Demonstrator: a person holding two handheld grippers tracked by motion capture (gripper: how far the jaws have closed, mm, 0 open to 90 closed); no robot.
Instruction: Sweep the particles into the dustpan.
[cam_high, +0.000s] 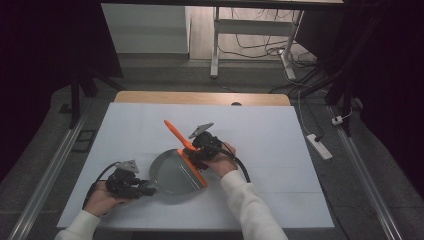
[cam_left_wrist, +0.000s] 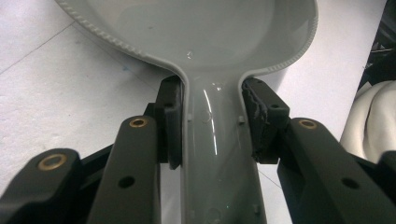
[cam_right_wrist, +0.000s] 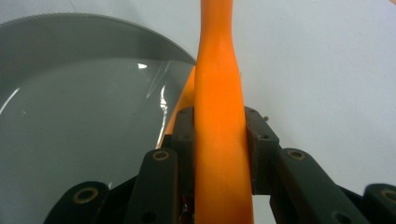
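Dustpan (cam_high: 175, 175) apparently empty, brush (cam_high: 186, 145) alongside.

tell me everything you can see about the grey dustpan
The dustpan is grey, glossy plastic: a wide, shallow scoop with a ribbed rim and a narrow handle. It lies on the white table. The left gripper is shut on its handle. An orange brush held by the right gripper rests at its front edge.

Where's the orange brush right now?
In the high view the orange brush is mid-table, at the grey dustpan's right edge, its handle clamped in the right gripper.
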